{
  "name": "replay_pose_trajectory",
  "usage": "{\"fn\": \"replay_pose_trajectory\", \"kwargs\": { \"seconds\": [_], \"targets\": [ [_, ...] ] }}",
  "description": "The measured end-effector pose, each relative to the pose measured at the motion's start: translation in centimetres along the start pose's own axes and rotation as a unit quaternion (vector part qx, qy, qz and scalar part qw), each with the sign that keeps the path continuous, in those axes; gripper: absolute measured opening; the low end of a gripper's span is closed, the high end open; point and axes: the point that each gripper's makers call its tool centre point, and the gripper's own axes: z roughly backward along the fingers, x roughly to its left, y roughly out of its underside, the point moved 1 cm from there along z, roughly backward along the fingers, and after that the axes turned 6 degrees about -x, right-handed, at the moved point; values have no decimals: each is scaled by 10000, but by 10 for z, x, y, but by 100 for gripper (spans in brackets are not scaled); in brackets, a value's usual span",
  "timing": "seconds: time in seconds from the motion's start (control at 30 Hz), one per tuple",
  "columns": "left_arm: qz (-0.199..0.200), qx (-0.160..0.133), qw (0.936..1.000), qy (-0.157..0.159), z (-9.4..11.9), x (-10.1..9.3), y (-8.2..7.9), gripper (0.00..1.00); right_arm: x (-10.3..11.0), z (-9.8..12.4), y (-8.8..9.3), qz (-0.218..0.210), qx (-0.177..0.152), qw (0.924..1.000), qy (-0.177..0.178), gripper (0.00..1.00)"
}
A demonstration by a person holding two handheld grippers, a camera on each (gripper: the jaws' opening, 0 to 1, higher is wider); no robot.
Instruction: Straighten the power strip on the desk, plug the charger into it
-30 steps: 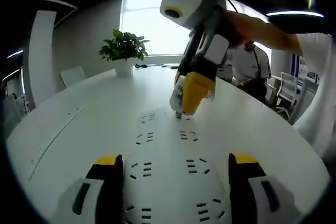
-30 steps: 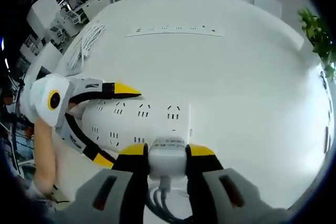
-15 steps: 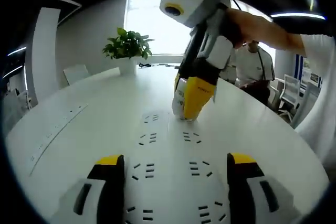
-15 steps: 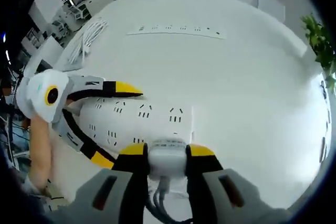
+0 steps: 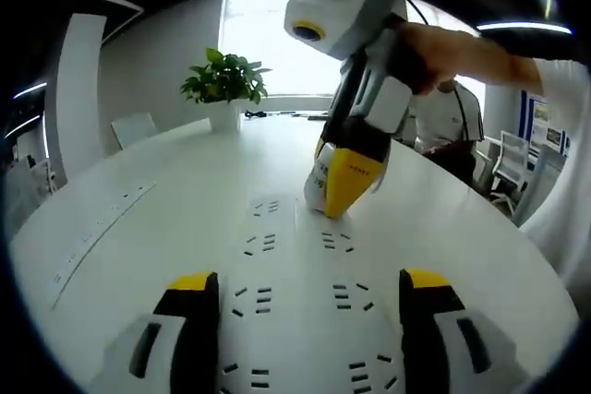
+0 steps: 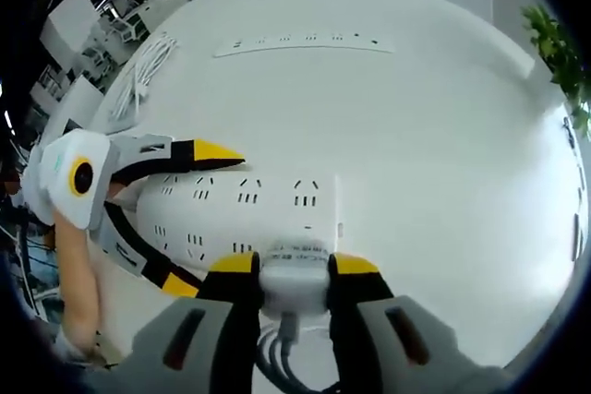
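While the white multi-socket power strip lies flat on the round white table, it is straddled by the left gripper, whose yellow-tipped jaws are spread apart on either side of the strip's long body, one tip along its far edge and one at its near edge. Whether those tips touch the strip cannot be told. In the left gripper view, the same strip is seen running forward between the left gripper's two parted jaws. The small white rectangular charger is clamped between the jaws of the right gripper, with its cable hanging below, and is held at the near end of the strip. From the left gripper view, the right gripper is seen tilted down onto the strip's far end, with the charger at the socket face. A green potted plant is seen at the far side of the table, and a second flat white strip lies well apart, near a coiled white cable.
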Motion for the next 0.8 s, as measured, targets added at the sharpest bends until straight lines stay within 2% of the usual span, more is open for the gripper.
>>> {"fn": "replay_pose_trajectory", "kwargs": {
  "seconds": [0.07, 0.1, 0.13, 0.27, 0.37, 0.43, 0.5, 0.6, 0.63, 0.7, 0.8],
  "targets": [
    [3, -2, 10000, -3, 0, -1, 0, 82, 1, 0, 2, -2, 19, 10000, 95, 27],
    [2, -2, 10000, -3, 0, -1, 0, 82, -3, -2, -4, -17, 169, 9998, 53, 27],
    [3, -2, 10000, -3, 0, -1, 0, 82, -5, -2, -5, -73, 157, 9998, 106, 27],
    [11, -11, 10000, -8, -1, -1, 1, 82, -4, -2, -3, 51, 41, 9995, 299, 27],
    [21, -42, 10000, 1, -1, -2, 1, 82, 1, 0, 7, 197, -89, 9985, 508, 28],
    [22, -39, 10000, -2, -1, -2, 1, 82, 0, 1, 9, 161, -129, 9986, 486, 28],
    [136, -238, 9996, 82, -1, -3, -2, 82, 1, 1, 10, 145, -267, 9983, 494, 29],
    [397, -456, 9981, 109, 0, 2, -5, 79, 2, 1, 4, 266, -523, 9980, 251, 30],
    [428, -443, 9981, 90, 0, 3, -5, 77, 2, 0, 1, 191, -592, 9980, 135, 30],
    [478, -419, 9980, 66, 1, 4, -4, 76, 4, 8, 1, -306, -706, 9967, -244, 36],
    [491, -401, 9980, 35, 1, 5, -2, 78, -1, 23, 1, -392, -832, 9944, -517, 39]
  ]
}}
